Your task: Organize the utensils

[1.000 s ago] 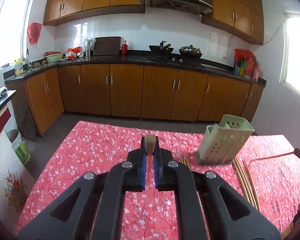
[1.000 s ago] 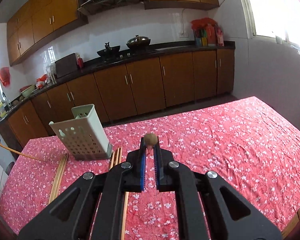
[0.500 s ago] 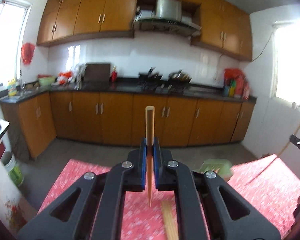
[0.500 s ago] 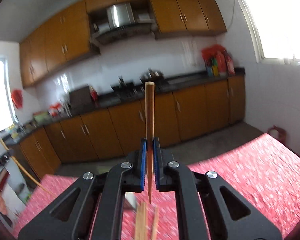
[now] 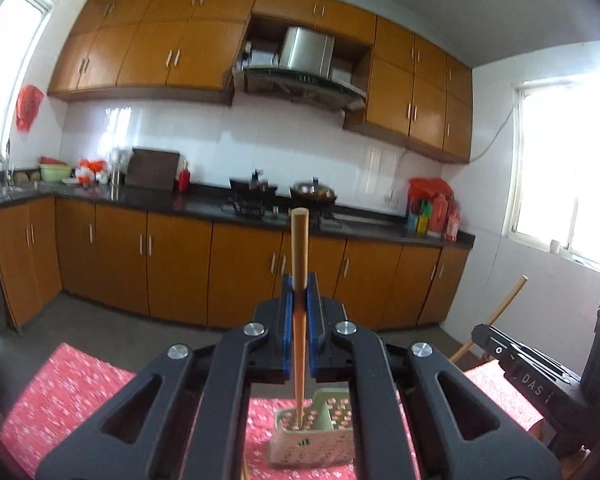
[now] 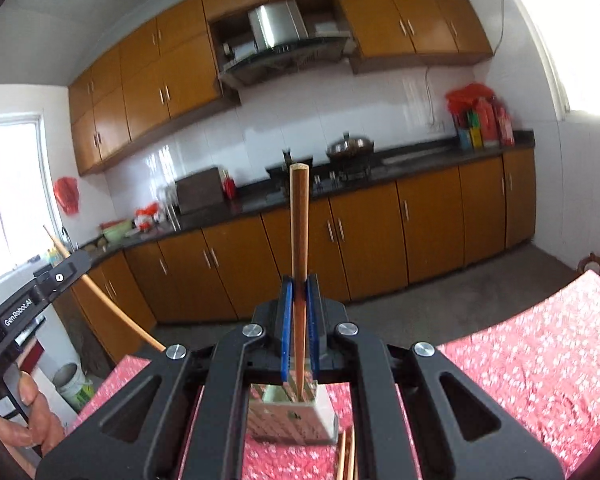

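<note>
Two chopsticks, each held up over the green holder

The left hand-held gripper (image 5: 299, 344) pinches a chopstick (image 5: 299, 300); the right hand-held gripper (image 6: 299, 336) pinches another chopstick (image 6: 299, 264). Both tips hang just above the holder (image 5: 312, 446) on the red surface (image 5: 64, 396). Next, I think, lower them straight in. The grippers read "GenRobot.AI" and "DAS".

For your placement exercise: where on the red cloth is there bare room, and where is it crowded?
Free: the wide stretch of cloth right of the holder, and the strip left of it. Crowded: around the holder, with loose chopsticks beside its base.
</note>
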Demonstrator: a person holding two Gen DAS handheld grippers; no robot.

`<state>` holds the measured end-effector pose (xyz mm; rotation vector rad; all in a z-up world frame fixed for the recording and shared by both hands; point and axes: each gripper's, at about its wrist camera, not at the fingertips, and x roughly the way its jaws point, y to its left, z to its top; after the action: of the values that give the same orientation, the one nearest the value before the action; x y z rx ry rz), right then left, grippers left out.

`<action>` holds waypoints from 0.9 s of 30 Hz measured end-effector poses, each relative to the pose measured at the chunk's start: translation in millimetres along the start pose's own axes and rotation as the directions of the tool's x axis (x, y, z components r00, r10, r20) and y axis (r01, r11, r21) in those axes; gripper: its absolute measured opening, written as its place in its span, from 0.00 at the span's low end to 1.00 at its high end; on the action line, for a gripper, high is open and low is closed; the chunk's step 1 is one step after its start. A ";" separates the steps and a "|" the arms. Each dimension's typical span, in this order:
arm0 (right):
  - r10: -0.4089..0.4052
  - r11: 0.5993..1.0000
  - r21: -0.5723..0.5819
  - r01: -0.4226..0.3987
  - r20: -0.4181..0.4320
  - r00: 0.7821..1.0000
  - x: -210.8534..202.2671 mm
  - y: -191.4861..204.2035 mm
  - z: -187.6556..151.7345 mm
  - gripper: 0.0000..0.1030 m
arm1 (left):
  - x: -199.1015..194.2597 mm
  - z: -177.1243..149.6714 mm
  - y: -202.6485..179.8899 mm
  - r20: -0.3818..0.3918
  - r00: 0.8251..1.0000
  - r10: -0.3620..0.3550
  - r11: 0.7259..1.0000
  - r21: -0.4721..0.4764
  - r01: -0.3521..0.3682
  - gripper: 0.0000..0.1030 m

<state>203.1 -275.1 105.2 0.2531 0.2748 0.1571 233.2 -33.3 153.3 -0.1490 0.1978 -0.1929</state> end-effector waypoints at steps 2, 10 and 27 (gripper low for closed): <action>-0.005 1.000 -0.002 0.005 -0.033 0.999 6.7 -2.9 -7.7 0.08 | 9.7 -11.9 1.8 -0.028 1.000 -0.001 1.000 0.001 0.001 0.07; -0.014 1.000 -0.006 0.014 -0.069 0.998 10.0 -0.1 -16.4 0.28 | 32.5 -36.7 0.7 -0.109 0.994 0.014 1.000 0.008 -0.013 0.20; -0.145 0.988 0.009 0.153 -0.272 0.951 -34.3 -52.6 -88.6 0.42 | -58.5 -90.7 71.6 -0.226 0.960 0.164 0.986 0.001 -0.168 0.50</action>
<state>151.3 -311.9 17.1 0.2390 0.5671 0.0373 170.5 36.5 64.0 -0.1277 0.4370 -0.0400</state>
